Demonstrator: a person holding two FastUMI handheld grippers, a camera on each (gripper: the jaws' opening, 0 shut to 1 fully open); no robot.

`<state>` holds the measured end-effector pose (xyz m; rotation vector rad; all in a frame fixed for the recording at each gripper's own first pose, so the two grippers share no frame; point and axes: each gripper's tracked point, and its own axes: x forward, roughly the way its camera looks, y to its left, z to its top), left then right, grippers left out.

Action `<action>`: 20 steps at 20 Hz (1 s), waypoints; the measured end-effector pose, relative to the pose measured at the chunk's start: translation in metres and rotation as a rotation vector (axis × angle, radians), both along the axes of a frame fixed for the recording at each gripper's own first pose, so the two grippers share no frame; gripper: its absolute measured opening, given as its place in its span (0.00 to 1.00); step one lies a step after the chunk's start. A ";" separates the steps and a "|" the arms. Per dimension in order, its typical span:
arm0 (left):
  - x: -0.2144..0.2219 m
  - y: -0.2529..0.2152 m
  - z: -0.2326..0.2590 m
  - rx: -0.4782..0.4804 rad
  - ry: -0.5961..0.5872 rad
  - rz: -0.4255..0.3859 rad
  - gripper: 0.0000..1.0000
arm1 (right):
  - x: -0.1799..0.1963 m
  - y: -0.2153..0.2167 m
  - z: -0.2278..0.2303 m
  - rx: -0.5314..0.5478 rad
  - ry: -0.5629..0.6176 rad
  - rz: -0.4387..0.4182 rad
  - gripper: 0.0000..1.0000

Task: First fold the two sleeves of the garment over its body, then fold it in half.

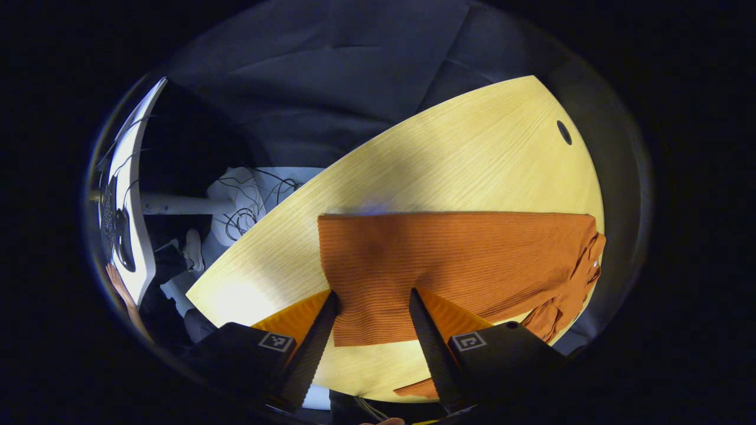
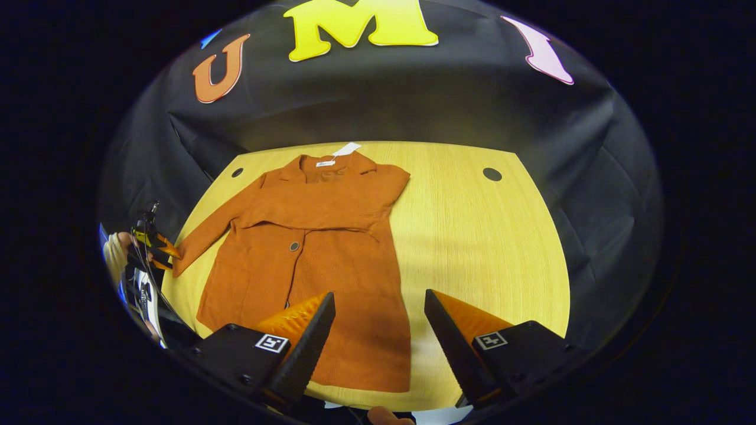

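An orange cardigan (image 2: 319, 260) lies flat on the wooden table (image 2: 472, 236), collar at the far side. One sleeve (image 2: 331, 206) lies folded across its chest. The other sleeve (image 2: 212, 227) stretches out to the left edge, where the left gripper (image 2: 155, 243) sits at the cuff. In the left gripper view that sleeve (image 1: 449, 265) runs away from me, and its cuff end lies between the spread fingers of my open left gripper (image 1: 373, 292). My right gripper (image 2: 379, 294) hangs open above the hem, holding nothing.
The table has round cable holes (image 2: 492, 174) (image 2: 237, 172). A white tag (image 2: 346, 149) sticks out at the collar. Beyond the table's left edge the floor holds tangled cables (image 1: 248, 206) and a white desk (image 1: 133, 195). Bare wood lies right of the cardigan.
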<state>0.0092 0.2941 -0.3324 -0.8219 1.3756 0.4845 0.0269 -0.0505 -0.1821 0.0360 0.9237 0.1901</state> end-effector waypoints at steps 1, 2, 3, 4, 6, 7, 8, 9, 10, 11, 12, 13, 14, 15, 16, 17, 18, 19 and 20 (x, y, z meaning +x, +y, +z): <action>0.001 0.002 0.000 -0.003 0.003 0.011 0.81 | -0.001 -0.002 -0.001 -0.003 0.001 -0.006 0.98; 0.001 0.005 -0.001 -0.003 0.009 0.027 0.76 | -0.002 -0.005 -0.003 -0.006 0.006 -0.013 0.98; -0.002 0.007 -0.002 -0.004 0.008 0.036 0.70 | -0.004 -0.007 -0.006 -0.005 0.012 -0.024 0.98; -0.007 0.009 -0.001 -0.006 0.015 0.038 0.59 | -0.004 -0.010 -0.007 -0.003 0.021 -0.033 0.98; -0.012 0.014 -0.005 -0.002 0.022 0.050 0.42 | -0.006 -0.018 -0.010 -0.009 0.030 -0.047 0.98; -0.011 0.014 -0.004 0.001 0.023 0.058 0.37 | -0.005 -0.019 -0.012 -0.009 0.035 -0.053 0.98; -0.010 0.014 -0.003 0.005 0.019 0.070 0.31 | -0.005 -0.018 -0.014 -0.003 0.043 -0.057 0.98; -0.010 0.015 -0.004 0.009 0.018 0.070 0.30 | -0.006 -0.017 -0.014 0.001 0.048 -0.062 0.98; -0.010 0.016 -0.003 0.015 0.016 0.061 0.28 | -0.006 -0.017 -0.014 0.000 0.051 -0.061 0.98; -0.009 0.016 -0.003 0.024 0.011 0.044 0.27 | -0.007 -0.017 -0.016 -0.004 0.052 -0.055 0.98; -0.009 0.017 -0.005 0.028 0.007 0.032 0.26 | -0.006 -0.017 -0.018 -0.012 0.053 -0.050 0.98; -0.008 0.016 -0.004 0.028 0.001 0.024 0.26 | -0.007 -0.016 -0.018 -0.014 0.055 -0.044 0.98; -0.005 0.013 -0.004 0.009 -0.019 0.035 0.23 | -0.007 -0.015 -0.018 -0.011 0.059 -0.039 0.98; -0.006 0.012 -0.001 -0.003 -0.018 0.053 0.17 | -0.006 -0.017 -0.019 -0.013 0.063 -0.039 0.98; -0.005 0.012 0.002 -0.004 -0.033 0.056 0.06 | -0.006 -0.019 -0.019 -0.013 0.064 -0.038 0.98; -0.003 0.016 0.002 0.007 -0.041 0.051 0.06 | -0.005 -0.019 -0.021 -0.014 0.064 -0.038 0.98; -0.003 0.017 0.007 0.016 -0.053 0.044 0.04 | -0.005 -0.022 -0.022 -0.017 0.064 -0.038 0.98; 0.000 0.016 0.012 0.023 -0.068 0.040 0.04 | -0.005 -0.025 -0.024 -0.016 0.067 -0.038 0.98; 0.006 0.014 0.019 0.018 -0.092 0.032 0.04 | -0.005 -0.027 -0.025 -0.015 0.069 -0.037 0.98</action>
